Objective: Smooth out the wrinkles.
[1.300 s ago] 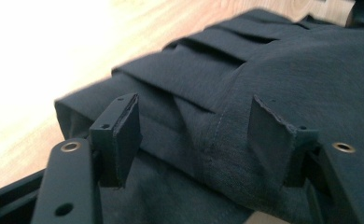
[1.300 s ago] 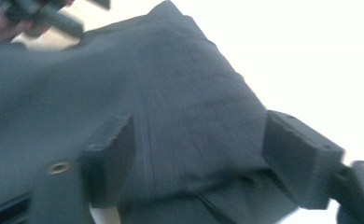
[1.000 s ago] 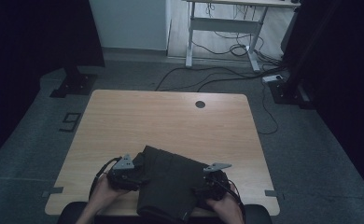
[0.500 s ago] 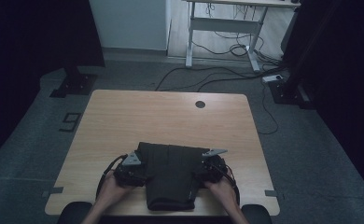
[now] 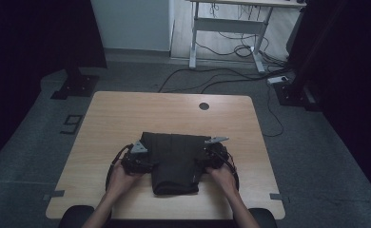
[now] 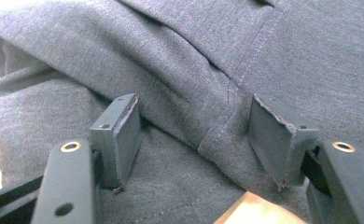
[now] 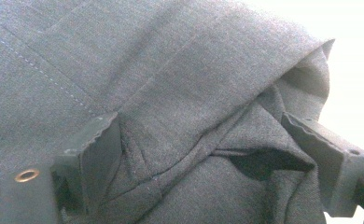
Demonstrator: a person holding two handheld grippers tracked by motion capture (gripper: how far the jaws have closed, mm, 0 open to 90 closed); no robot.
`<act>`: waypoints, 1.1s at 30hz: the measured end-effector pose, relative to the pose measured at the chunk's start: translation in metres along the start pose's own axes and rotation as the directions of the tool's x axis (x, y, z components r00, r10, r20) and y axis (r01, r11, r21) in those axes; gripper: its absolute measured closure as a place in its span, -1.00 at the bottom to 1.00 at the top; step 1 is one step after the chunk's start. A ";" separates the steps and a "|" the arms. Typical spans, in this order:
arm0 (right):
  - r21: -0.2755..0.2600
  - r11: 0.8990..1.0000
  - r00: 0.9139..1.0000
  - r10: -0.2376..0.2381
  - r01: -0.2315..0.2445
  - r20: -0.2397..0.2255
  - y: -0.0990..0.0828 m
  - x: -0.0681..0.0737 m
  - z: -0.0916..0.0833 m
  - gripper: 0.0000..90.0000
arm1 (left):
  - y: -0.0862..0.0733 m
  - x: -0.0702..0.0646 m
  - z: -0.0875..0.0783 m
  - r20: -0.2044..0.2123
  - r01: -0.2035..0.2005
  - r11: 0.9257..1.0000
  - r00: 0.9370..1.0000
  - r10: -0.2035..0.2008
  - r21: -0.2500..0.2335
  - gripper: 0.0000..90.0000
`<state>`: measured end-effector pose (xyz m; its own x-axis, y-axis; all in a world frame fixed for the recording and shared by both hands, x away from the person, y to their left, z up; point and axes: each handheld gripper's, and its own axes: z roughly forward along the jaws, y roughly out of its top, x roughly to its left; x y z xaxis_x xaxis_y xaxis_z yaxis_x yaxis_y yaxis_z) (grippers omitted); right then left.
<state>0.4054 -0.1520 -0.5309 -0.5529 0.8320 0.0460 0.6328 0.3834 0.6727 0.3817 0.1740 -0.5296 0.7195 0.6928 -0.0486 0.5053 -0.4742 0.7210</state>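
Note:
A dark grey folded garment (image 5: pixel 174 159) lies on the near half of the wooden table (image 5: pixel 126 114). My left gripper (image 5: pixel 149 166) holds its left edge and my right gripper (image 5: pixel 201 164) its right edge, each in a hand. In the left gripper view a stitched fold of the garment (image 6: pixel 180 60) bunches between the pads of the left gripper (image 6: pixel 194 135), with a sliver of table below. In the right gripper view thick layered folds of the garment (image 7: pixel 124 70) fill the gap between the pads of the right gripper (image 7: pixel 203 154).
A round cable hole (image 5: pixel 203 106) sits in the table's far right part. On the floor behind are cables (image 5: pixel 212 78), a white desk frame (image 5: pixel 226 28) and a power strip (image 5: pixel 278 80). A black stand base (image 5: pixel 74 88) is at far left.
Both hands have carried the garment away from the table's front edge. It lay skewed a second ago and now sits square, with its far edge straight.

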 end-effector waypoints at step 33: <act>-0.072 0.993 0.993 -0.100 0.096 -0.062 0.030 -0.005 -0.042 -0.78 | 0.007 0.014 -0.058 -0.051 0.014 0.997 0.999 -0.018 -0.080 -0.68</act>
<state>0.4047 -0.1618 -0.4794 -0.6462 0.7628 0.0238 0.5364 0.4318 0.7251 0.3676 0.2119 -0.4851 0.6854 0.7277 -0.0264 0.4755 -0.4198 0.7731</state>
